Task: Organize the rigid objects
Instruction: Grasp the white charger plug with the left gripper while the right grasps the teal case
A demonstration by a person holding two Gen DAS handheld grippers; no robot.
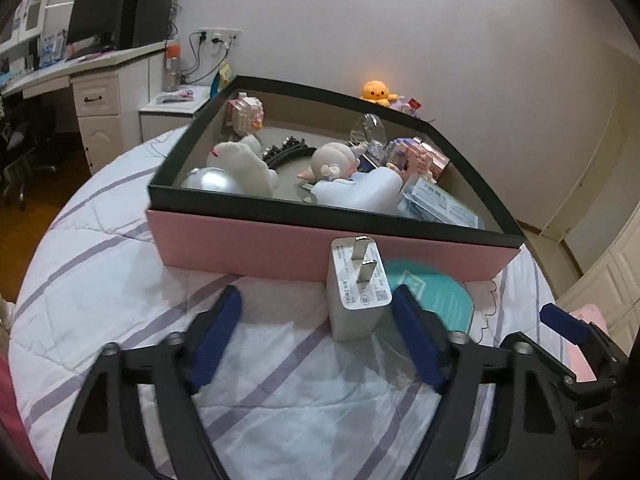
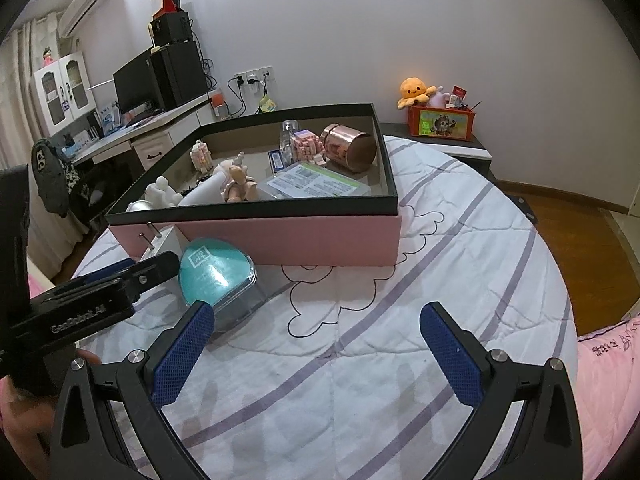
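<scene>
A white plug adapter (image 1: 357, 289) stands on the bed, prongs up, in front of a pink box (image 1: 280, 246) with a black rim. My left gripper (image 1: 318, 300) is open with its jaws around the adapter, which sits close to the right finger. A teal-lidded clear case (image 2: 216, 276) lies to the adapter's right; it also shows in the left wrist view (image 1: 438, 292). My right gripper (image 2: 316, 324) is open and empty over the quilt. The box (image 2: 332, 236) holds toys, a copper tin (image 2: 350, 146) and packets. The left gripper's finger (image 2: 136, 276) shows beside the adapter (image 2: 158, 246).
The striped quilt (image 2: 400, 280) covers the bed. A desk with a monitor (image 2: 136, 88) stands far left. A bedside shelf holds an orange plush (image 2: 414, 90) and a red box (image 2: 440, 122). Wooden floor lies to the right.
</scene>
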